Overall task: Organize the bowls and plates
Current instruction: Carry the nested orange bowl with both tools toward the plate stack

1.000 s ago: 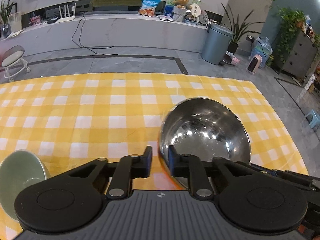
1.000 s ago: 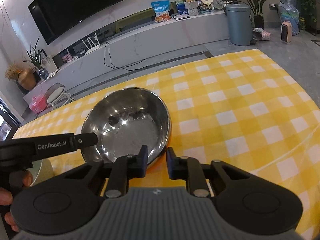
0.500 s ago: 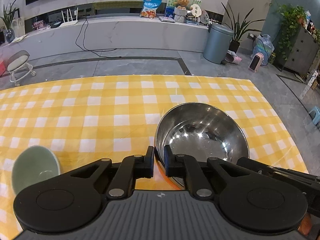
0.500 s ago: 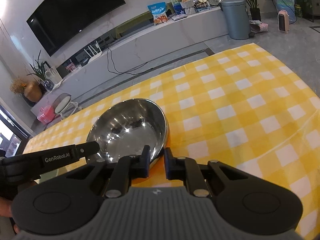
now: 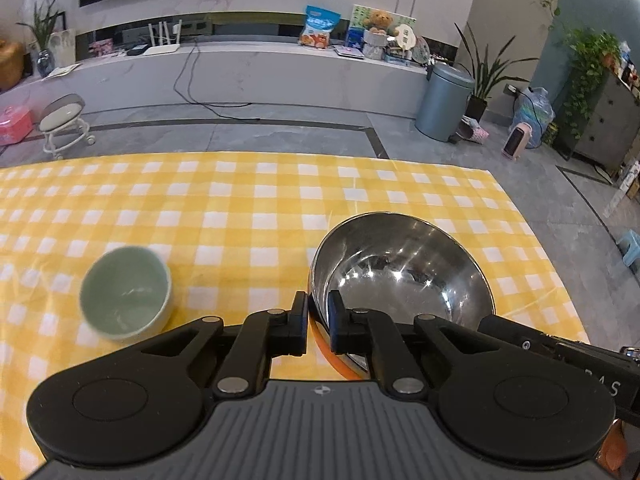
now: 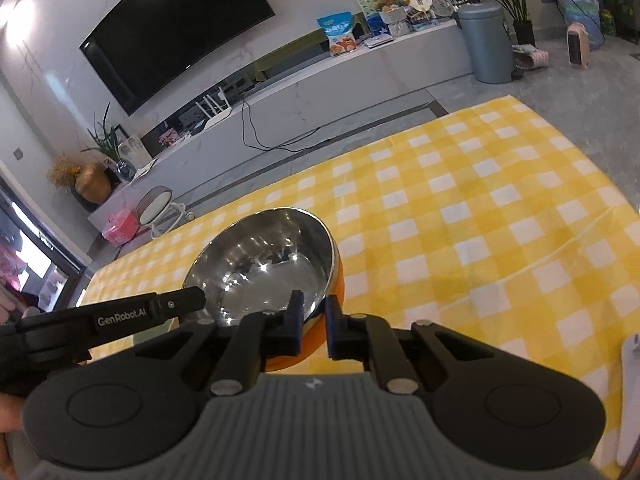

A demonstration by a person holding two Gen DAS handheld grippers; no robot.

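Note:
A steel bowl with an orange outside [image 5: 400,268] is held over the yellow checked tablecloth [image 5: 240,200]. My left gripper [image 5: 318,320] is shut on its near left rim. My right gripper [image 6: 312,322] is shut on its near right rim; the bowl [image 6: 264,260] fills the middle of the right wrist view and looks lifted and tilted. A small pale green bowl [image 5: 126,292] stands upright on the cloth to the left of the left gripper. The left gripper's body [image 6: 120,316] shows at the left of the right wrist view.
A white object's edge [image 6: 630,392] shows at the lower right. Beyond the table's far edge are grey floor, a small stool [image 5: 66,120], a grey bin [image 5: 444,100] and a long white TV bench [image 5: 240,68].
Both grippers have closed on the steel bowl's rim and raised it. The view has pulled back and up, so the green bowl now shows whole and further from the left edge.

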